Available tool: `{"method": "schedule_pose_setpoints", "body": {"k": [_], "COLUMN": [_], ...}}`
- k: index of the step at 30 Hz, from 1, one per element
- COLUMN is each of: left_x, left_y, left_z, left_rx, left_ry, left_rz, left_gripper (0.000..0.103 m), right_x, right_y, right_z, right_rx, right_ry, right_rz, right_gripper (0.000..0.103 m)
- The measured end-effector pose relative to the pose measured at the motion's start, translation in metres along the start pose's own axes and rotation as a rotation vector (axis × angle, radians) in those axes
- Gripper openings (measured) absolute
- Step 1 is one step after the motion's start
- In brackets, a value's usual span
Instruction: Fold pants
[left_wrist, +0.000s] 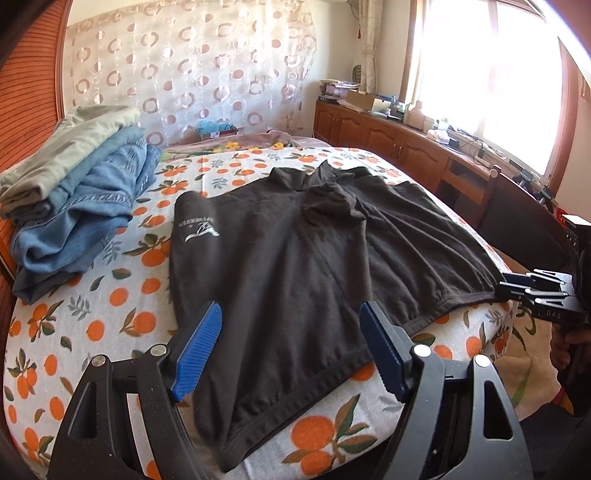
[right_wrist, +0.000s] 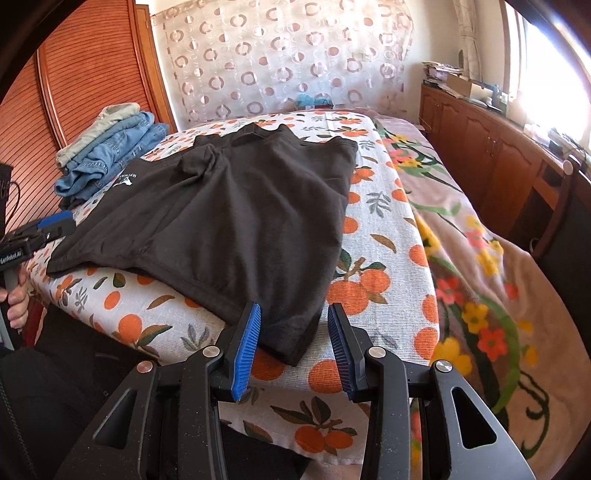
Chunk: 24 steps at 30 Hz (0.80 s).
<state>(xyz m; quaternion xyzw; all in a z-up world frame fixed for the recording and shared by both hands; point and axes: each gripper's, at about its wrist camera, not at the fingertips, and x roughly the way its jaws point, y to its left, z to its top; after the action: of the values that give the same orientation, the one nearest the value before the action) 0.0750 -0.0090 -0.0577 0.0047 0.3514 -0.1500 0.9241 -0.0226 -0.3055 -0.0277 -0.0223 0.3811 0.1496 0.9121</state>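
Dark brown-black pants (left_wrist: 295, 251) lie spread flat on the orange-print bed cover (left_wrist: 110, 314), with a white logo near the far left. They also show in the right wrist view (right_wrist: 229, 206). My left gripper (left_wrist: 291, 332) is open, its blue pads (left_wrist: 199, 350) straddling the near hem just above the fabric. My right gripper (right_wrist: 293, 332) is open, its blue pads (right_wrist: 245, 350) either side of the near right corner of the pants. Each gripper shows in the other's view, the right one (left_wrist: 532, 291) at the right edge, the left one (right_wrist: 48, 229) at the left edge.
A stack of folded jeans and a grey-green garment (left_wrist: 74, 192) sits at the bed's far left, also seen in the right wrist view (right_wrist: 110, 151). A floral blanket (right_wrist: 480, 258) covers the bed's right side. Wooden cabinets (left_wrist: 388, 140) with clutter run under the window. A slatted wooden headboard (right_wrist: 74, 92) stands left.
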Motion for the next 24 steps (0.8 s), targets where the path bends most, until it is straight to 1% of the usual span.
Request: {"method": "schedule_pose_setpoints", "body": {"k": [1, 2, 5, 9, 14, 18, 24], "left_x": [0.000, 0.001, 0.002, 0.005, 0.010, 0.007, -0.001], "left_y": [-0.001, -0.002, -0.005, -0.007, -0.010, -0.009, 0.006], "left_z": [0.001, 0.002, 0.005, 0.006, 0.005, 0.004, 0.000], "left_rx": [0.002, 0.006, 0.012, 0.024, 0.053, 0.056, 0.026], "left_ry": [-0.007, -0.017, -0.042, -0.043, -0.003, 0.002, 0.004], "left_rz": [0.001, 0.002, 0.003, 0.011, 0.024, 0.028, 0.042], "left_gripper": [0.078, 0.078, 0.078, 0.078, 0.078, 0.078, 0.078], "right_x": [0.000, 0.001, 0.002, 0.001, -0.002, -0.003, 0.004], "right_y": [0.000, 0.001, 0.002, 0.001, 0.005, 0.017, 0.054], "right_z": [0.000, 0.001, 0.002, 0.005, 0.016, 0.032, 0.060], "right_rx": [-0.004, -0.011, -0.023, -0.021, -0.009, -0.017, -0.084], "right_ry": [0.001, 0.002, -0.002, -0.017, -0.063, -0.102, -0.148], "right_rz": [0.008, 0.021, 0.029, 0.036, 0.068, 0.122, 0.217], "right_gripper": [0.028, 0.022, 0.010, 0.007, 0.007, 0.006, 0.006]}}
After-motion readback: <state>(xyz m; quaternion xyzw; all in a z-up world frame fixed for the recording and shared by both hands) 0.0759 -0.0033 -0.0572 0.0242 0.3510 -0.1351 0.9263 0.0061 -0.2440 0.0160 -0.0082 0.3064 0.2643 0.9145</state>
